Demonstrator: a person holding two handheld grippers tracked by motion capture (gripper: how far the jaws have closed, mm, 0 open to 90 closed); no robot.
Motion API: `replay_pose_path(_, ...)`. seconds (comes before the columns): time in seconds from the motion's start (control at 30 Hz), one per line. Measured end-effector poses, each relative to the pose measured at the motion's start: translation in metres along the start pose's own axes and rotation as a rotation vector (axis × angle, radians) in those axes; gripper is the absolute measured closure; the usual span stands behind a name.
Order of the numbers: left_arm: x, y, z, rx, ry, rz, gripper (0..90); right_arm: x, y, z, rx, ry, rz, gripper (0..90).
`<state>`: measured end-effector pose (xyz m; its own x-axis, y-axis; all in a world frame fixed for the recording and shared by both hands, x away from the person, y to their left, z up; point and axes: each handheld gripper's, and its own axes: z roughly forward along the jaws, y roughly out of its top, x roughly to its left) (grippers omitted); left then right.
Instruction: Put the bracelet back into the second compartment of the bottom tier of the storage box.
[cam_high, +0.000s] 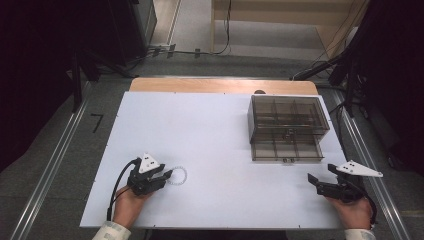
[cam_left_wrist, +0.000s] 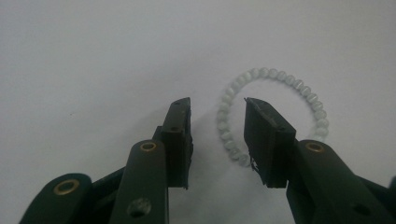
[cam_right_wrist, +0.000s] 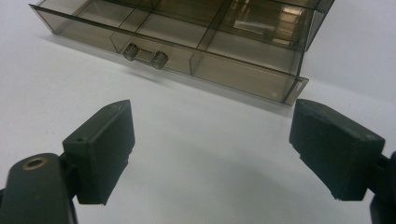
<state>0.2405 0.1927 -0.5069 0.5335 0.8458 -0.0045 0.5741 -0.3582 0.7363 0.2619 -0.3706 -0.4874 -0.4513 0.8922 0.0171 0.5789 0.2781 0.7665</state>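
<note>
A pale bead bracelet lies flat on the white table at the front left. My left gripper is at its left edge, open; in the left gripper view the gripper straddles the near side of the bracelet, the right jaw inside the ring, the left jaw outside. A smoky clear drawer box stands at the back right with its lower drawer pulled out. My right gripper rests open at the front right, and in its own view the gripper holds nothing.
The drawer has a small clear handle on its front and several divided compartments. A wooden table edge runs behind the white board. Dark stands and cables stand beyond the table.
</note>
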Motion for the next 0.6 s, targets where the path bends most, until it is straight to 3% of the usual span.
replay_pose_path(0.37,-0.0016,0.001,0.0027,0.029,0.009,0.013,70.3,0.0003,-0.0001,0.0007,0.006,-0.002,-0.003,12.5)
replay_pose_path(0.47,-0.0043,0.0014,0.0029,0.035,0.0,0.047,77.4,0.0006,0.0001,0.0009,0.006,-0.003,-0.006,12.5)
replay_pose_path(0.6,-0.0041,0.0016,0.0039,0.034,-0.011,0.032,81.8,0.0012,0.0003,0.002,0.011,-0.004,-0.014,12.5)
